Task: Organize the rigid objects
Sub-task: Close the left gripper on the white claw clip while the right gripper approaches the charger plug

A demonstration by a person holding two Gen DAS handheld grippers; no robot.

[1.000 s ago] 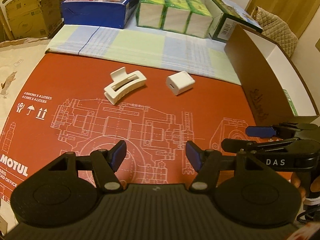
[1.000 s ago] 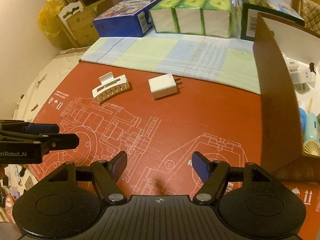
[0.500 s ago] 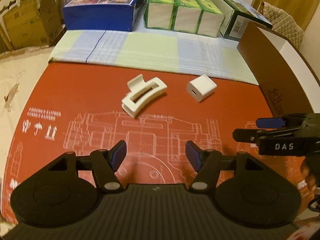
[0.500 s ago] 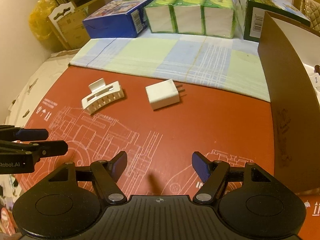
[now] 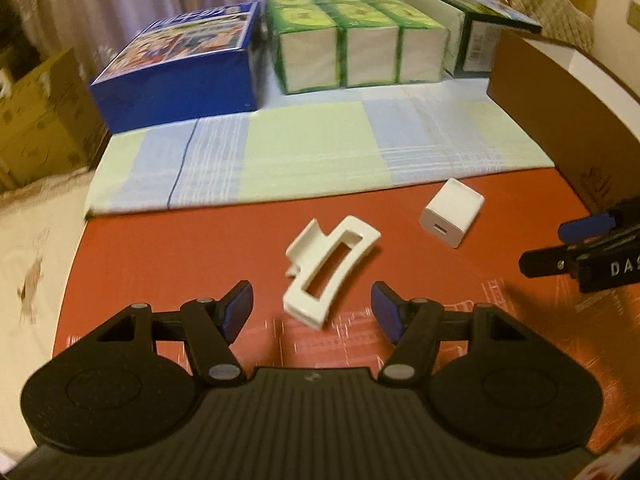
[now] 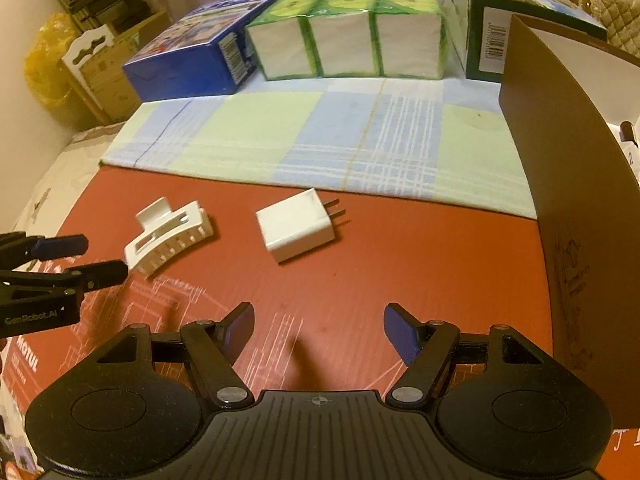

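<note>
My left claw (image 5: 312, 310) has closed in on the white hair clip (image 5: 330, 270), fingers spread w/ nothing held; clip's nearly bracketed, charger (image 5: 451, 212) beyond. Right claw (image 6: 319, 332) also released.

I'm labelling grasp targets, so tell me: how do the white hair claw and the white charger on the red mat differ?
Shape: the hair claw is a curved, slotted shell with teeth, while the charger is a solid rounded block with metal prongs.
Position: the hair claw lies directly ahead of the open left gripper; the charger lies nearer the brown box, ahead of the open right gripper.
Both are white, ungrasped and rest on the red mat.
</note>
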